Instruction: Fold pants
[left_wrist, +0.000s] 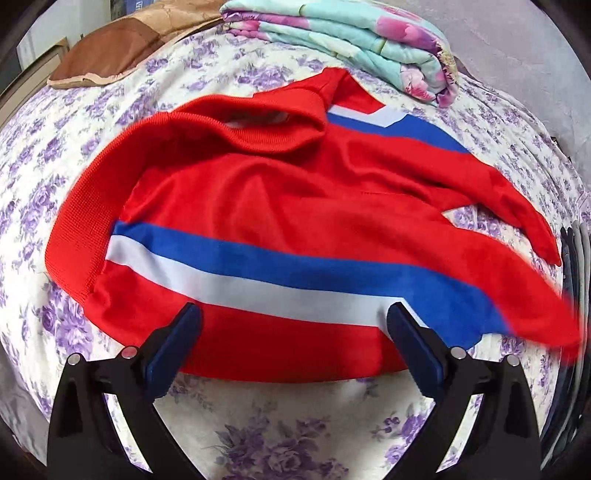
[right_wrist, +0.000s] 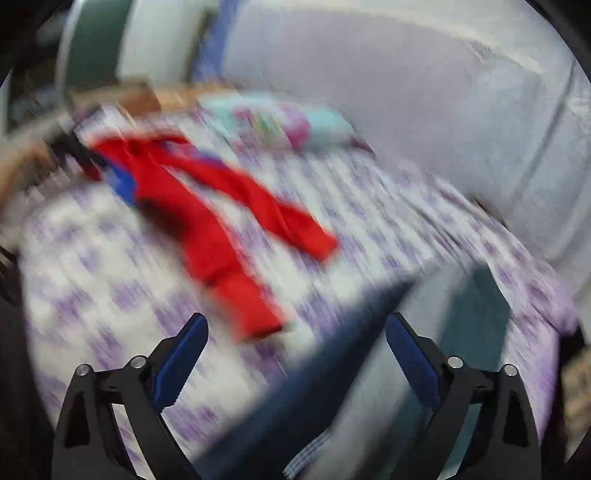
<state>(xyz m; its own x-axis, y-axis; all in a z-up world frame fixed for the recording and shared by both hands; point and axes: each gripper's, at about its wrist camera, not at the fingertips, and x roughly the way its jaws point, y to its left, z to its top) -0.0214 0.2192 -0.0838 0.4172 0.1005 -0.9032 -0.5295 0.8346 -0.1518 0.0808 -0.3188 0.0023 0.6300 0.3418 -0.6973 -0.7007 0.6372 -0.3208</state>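
Red pants (left_wrist: 280, 206) with a blue and white side stripe lie crumpled on a bed with a purple-flowered sheet (left_wrist: 92, 110). The waistband is at the left, the legs run to the right. My left gripper (left_wrist: 293, 314) is open, its blue pads just above the near edge of the pants, holding nothing. The right wrist view is blurred by motion: the pants (right_wrist: 207, 221) lie stretched out ahead, both legs pointing toward me. My right gripper (right_wrist: 297, 325) is open and empty, just short of the near leg's cuff.
A folded floral quilt (left_wrist: 354, 40) lies at the back of the bed, a brown pillow (left_wrist: 107, 51) at the back left. The quilt also shows in the right wrist view (right_wrist: 284, 125). The bed edge (right_wrist: 369, 306) and a dark blue cloth lie under my right gripper.
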